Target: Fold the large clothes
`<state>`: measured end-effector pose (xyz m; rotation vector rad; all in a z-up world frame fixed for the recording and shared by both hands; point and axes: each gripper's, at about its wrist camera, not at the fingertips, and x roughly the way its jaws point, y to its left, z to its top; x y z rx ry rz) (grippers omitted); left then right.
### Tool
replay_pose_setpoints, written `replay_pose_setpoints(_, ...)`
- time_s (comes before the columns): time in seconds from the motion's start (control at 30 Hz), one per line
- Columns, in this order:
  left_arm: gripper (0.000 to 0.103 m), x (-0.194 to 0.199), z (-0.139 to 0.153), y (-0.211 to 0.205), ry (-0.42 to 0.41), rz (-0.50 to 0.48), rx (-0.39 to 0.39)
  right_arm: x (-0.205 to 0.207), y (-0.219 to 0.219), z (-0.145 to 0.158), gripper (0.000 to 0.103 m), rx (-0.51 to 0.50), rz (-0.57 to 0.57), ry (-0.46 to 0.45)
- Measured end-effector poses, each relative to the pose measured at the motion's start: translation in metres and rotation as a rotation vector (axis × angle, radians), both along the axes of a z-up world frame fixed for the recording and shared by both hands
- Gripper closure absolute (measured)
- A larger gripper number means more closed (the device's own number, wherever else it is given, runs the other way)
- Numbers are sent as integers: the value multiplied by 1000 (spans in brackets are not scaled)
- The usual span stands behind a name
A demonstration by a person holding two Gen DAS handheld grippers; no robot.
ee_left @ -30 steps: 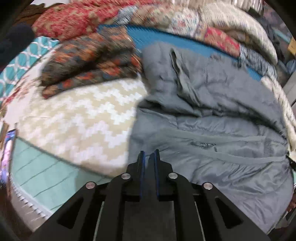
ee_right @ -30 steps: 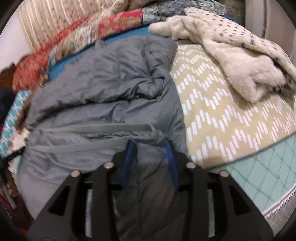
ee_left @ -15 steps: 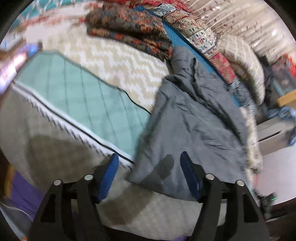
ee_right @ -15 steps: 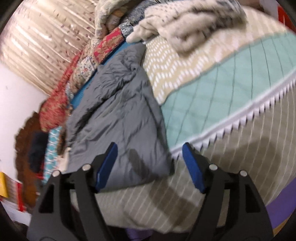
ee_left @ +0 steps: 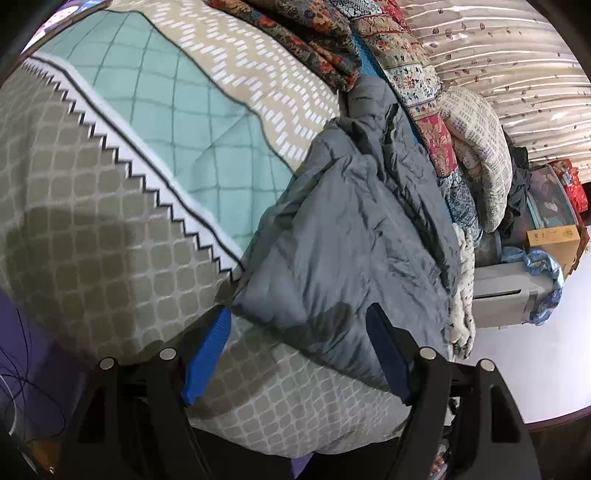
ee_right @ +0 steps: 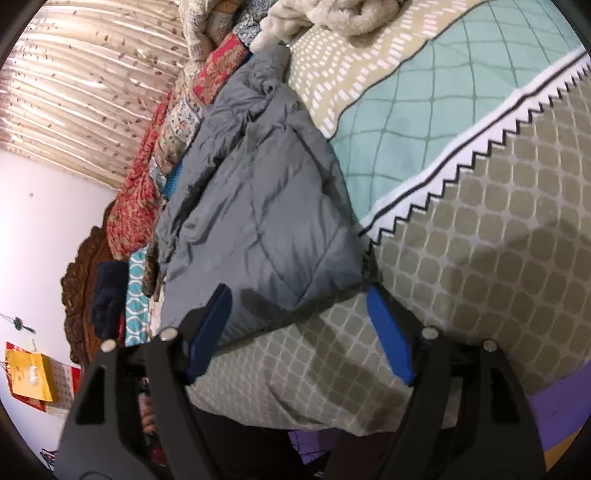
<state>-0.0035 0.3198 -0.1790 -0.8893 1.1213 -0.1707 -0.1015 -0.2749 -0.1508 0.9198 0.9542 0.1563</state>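
Observation:
A grey puffy jacket [ee_left: 354, 229] lies folded lengthwise on the bed, its near end hanging a little over the bed's front edge. It also shows in the right wrist view [ee_right: 258, 206]. My left gripper [ee_left: 299, 350] is open and empty, just off the jacket's near edge. My right gripper [ee_right: 299, 328] is open and empty, also pulled back from the jacket's near end. Neither gripper touches the cloth.
The bedspread [ee_left: 110, 229] has olive tile, teal check and beige chevron bands. Patterned quilts and pillows [ee_left: 424, 92] are piled along the far side. A cream fleece blanket [ee_right: 332, 14] lies beyond the jacket. A carved headboard [ee_right: 81, 266] and a cardboard box [ee_left: 554, 240] stand beside the bed.
Both grippers, shut on the jacket one second ago, have opened, let go and pulled back off the bed's front edge. The jacket has stayed lying folded.

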Motion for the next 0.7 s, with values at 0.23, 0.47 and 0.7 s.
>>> replay_pose_setpoints(0.23,103,1,1,-17,-36,-38,110,-6,-5,-6,24,60,-26,-46)
replay_pose_setpoints(0.47,103,2,3,-29,-77,-85,176,-10,-5,-7,24,53,-30,-61)
replay_pose_setpoints(0.7,103,1,-1,-18,-80,-55,101,-14,-8,-9,24,75,-44,-63)
